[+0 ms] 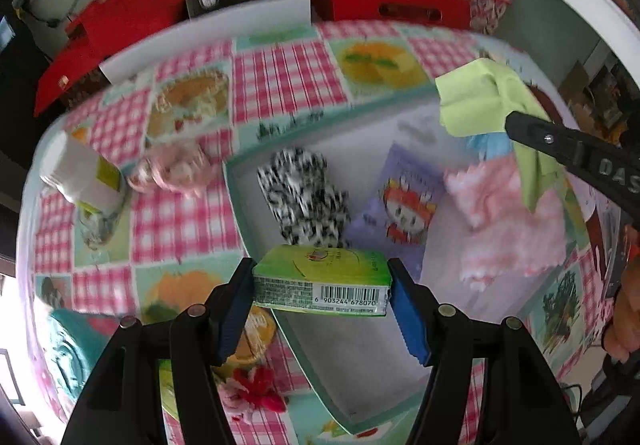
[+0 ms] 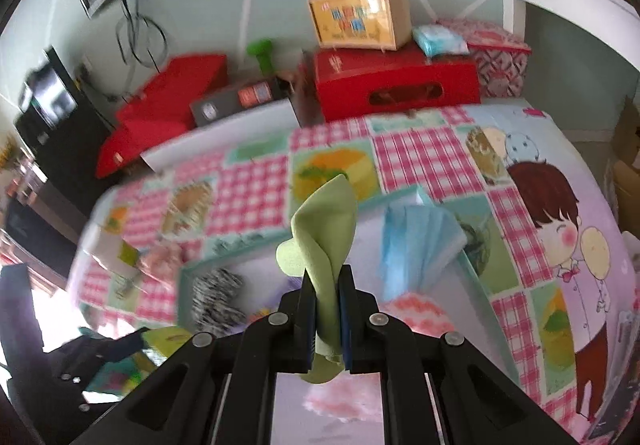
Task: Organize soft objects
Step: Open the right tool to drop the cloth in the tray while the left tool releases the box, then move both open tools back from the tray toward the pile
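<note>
The left gripper (image 1: 322,285) clamps a green rectangular tissue pack (image 1: 322,279) by its short ends, long axis running left to right, above the near edge of the shallow white tray (image 1: 360,377). The right gripper (image 2: 325,319), nearly closed, pinches a light-green cloth (image 2: 326,241) that stands upright, pointing away, above the tray's right half.

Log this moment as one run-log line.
left gripper: holds tissue pack | right gripper: holds green cloth | both over box
</note>
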### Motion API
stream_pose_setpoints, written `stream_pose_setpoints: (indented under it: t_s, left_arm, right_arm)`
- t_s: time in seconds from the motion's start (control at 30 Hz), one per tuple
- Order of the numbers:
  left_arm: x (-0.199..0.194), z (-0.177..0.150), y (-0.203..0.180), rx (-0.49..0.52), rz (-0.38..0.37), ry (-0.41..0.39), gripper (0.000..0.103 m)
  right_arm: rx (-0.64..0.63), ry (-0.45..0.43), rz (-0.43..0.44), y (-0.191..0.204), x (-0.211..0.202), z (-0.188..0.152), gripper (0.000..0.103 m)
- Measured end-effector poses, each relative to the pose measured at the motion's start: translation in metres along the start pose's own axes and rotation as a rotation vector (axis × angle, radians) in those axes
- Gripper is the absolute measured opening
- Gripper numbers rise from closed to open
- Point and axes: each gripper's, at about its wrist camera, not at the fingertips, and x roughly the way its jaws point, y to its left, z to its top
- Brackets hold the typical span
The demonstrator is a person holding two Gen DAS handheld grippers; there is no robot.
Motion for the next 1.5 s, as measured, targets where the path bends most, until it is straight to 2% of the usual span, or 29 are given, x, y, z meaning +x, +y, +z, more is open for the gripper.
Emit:
stream_pose_setpoints:
  t_s: [0.2, 0.43, 0.97, 1.03, 1.27, 1.3, 1.4, 1.5]
  left_arm:
    - [0.021, -0.005, -0.001, 0.001, -0.003, 0.08, 0.066]
    - [0.022, -0.009, -0.008, 0.03, 0.014, 0.083, 0.066]
    - [0.012, -0.015, -0.026, 0.068, -0.043, 0.086, 0.067]
    - [0.01, -0.015, -0.026, 0.067, -0.055, 0.084, 0.068]
    - [0.002, -0.015, -0.027, 0.058, -0.111, 0.078, 0.071]
    - [0.0, -0.015, -0.026, 0.056, -0.114, 0.073, 0.072]
    - [-0.005, -0.014, -0.023, 0.048, -0.125, 0.059, 0.073]
    - [-0.01, -0.011, -0.017, 0.034, -0.134, 0.036, 0.073]
  right_arm:
    - [0.021, 0.164, -0.079, -0.016, 0.045, -0.016, 0.01]
    - [0.018, 0.21, -0.096, -0.021, 0.06, -0.028, 0.01]
    - [0.008, 0.203, -0.111, -0.018, 0.052, -0.025, 0.014]
    - [0.008, 0.201, -0.116, -0.018, 0.05, -0.025, 0.02]
    - [-0.007, 0.145, -0.111, -0.013, 0.031, -0.019, 0.021]
    - [-0.009, 0.135, -0.108, -0.012, 0.028, -0.018, 0.023]
    - [-0.01, 0.099, -0.099, -0.009, 0.016, -0.014, 0.038]
    - [-0.012, 0.07, -0.101, -0.005, 0.008, -0.012, 0.039]
